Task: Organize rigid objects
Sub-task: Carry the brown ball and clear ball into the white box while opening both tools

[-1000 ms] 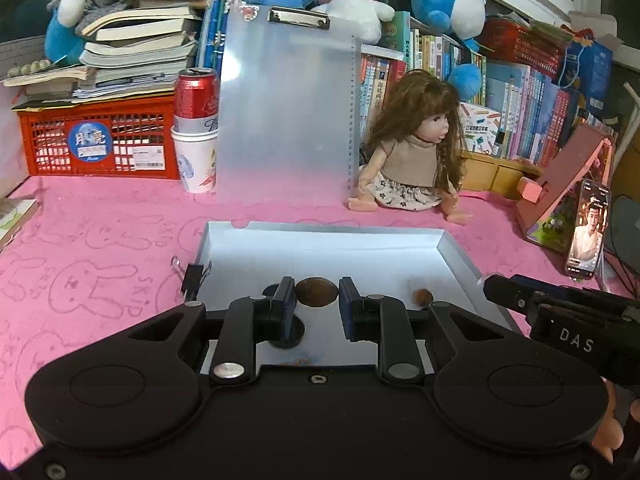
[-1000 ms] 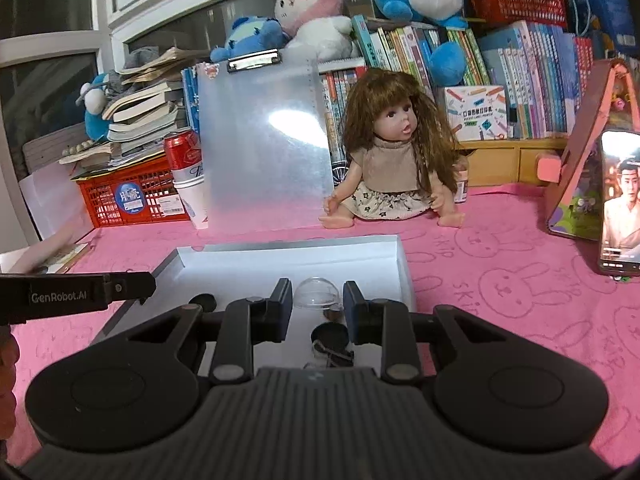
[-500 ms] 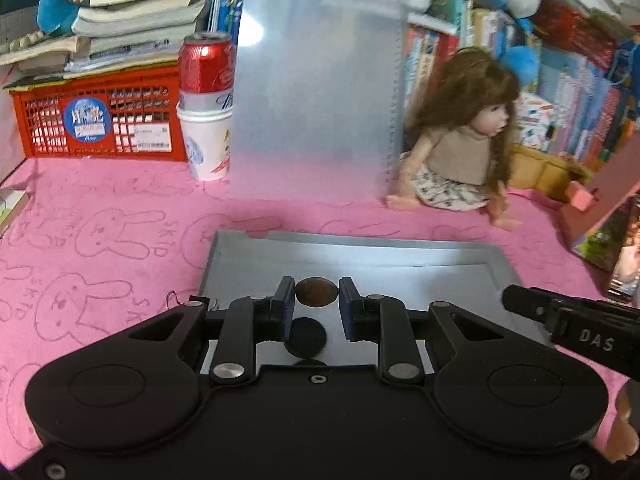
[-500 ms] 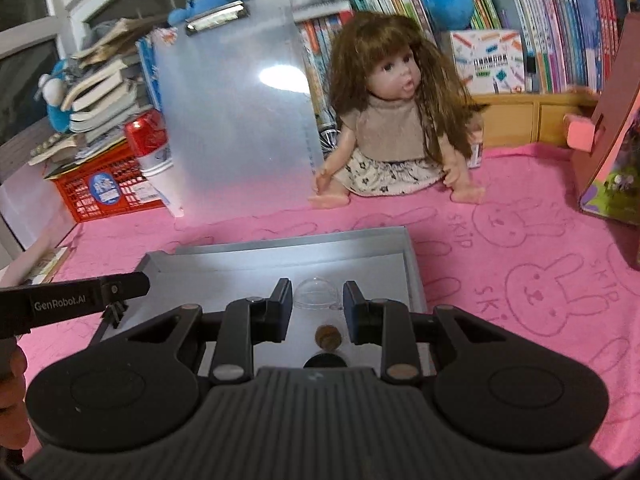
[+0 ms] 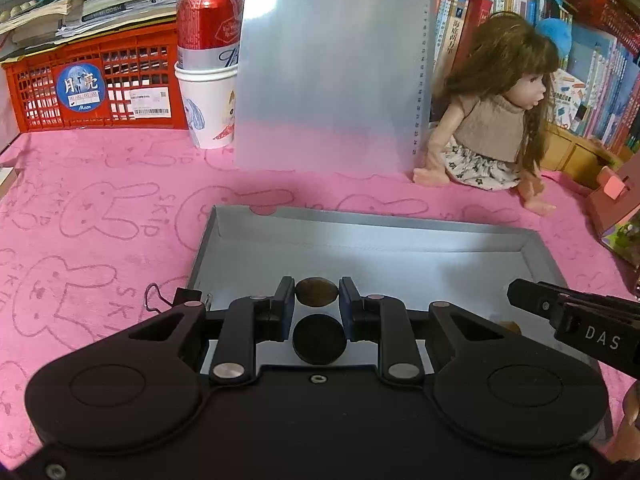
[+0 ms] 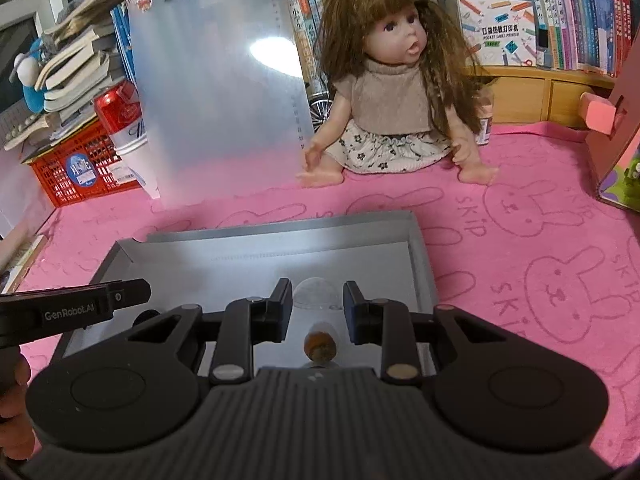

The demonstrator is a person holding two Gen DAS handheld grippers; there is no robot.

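A shallow grey tray (image 5: pixel 400 232) (image 6: pixel 280 232) lies on the pink cloth. My left gripper (image 5: pixel 316 298) is shut on a brown oval disc (image 5: pixel 316 297) and holds it over the tray's near left part. A black round disc (image 5: pixel 319 338) lies in the tray just below it. My right gripper (image 6: pixel 316 300) is shut on a clear dome-shaped piece (image 6: pixel 316 295) over the tray's near right part. A small brown nut-like piece (image 6: pixel 319 345) lies in the tray below it. The right gripper's side (image 5: pixel 576 320) shows in the left view, the left one's (image 6: pixel 76 308) in the right view.
A doll (image 5: pixel 496 120) (image 6: pixel 396 92) sits behind the tray. A clear clipboard (image 5: pixel 336 64) leans upright at the back, beside a red can in a paper cup (image 5: pixel 208 64) and a red basket (image 5: pixel 92 84). A binder clip (image 5: pixel 176 296) lies at the tray's left edge. A pink stand (image 6: pixel 616 132) is at the right.
Both grippers have moved forward and lower over the tray, still holding their pieces. The doll and clipboard look nearer and larger.
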